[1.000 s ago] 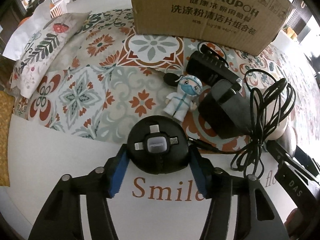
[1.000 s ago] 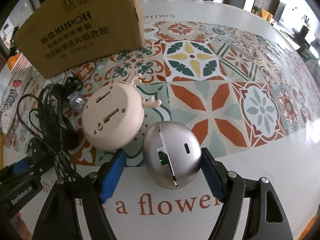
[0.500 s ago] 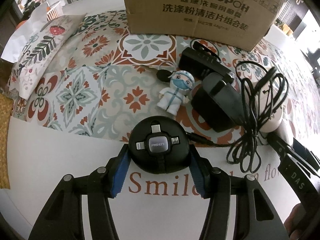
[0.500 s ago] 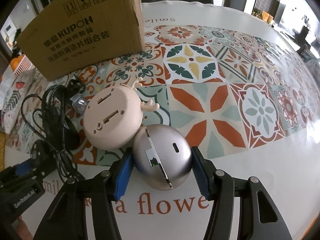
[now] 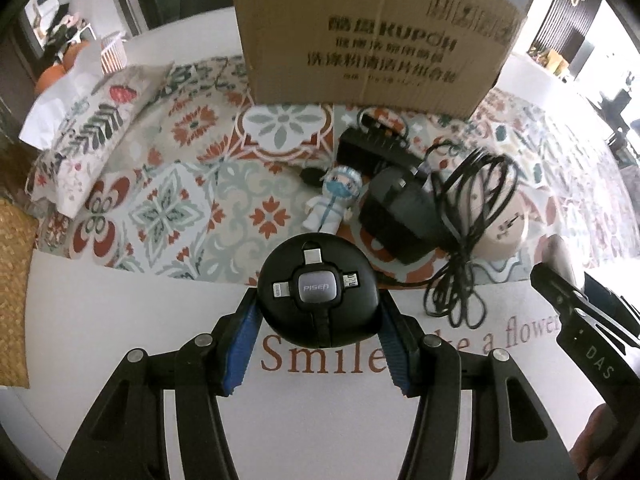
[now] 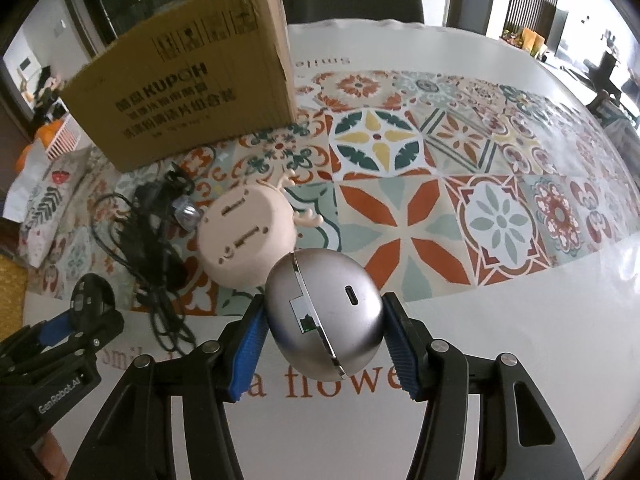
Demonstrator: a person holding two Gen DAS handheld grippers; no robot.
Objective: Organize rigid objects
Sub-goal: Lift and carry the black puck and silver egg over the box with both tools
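Where blue pads clamp, silver ball (image 6: 324, 312) shows a seam.

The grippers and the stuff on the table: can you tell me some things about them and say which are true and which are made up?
1. The left gripper is squeezing a black round cable hub. True.
2. The right gripper holds a pink ball. False: it holds a silver dome-shaped gadget.
3. The cardboard box has KUPOH printed on it. True.
4. The little masked figure stands on top of the box. False: it lies on the patterned tablecloth, in front of the box.
5. The beige round gadget with antlers sits right next to the silver one. True.
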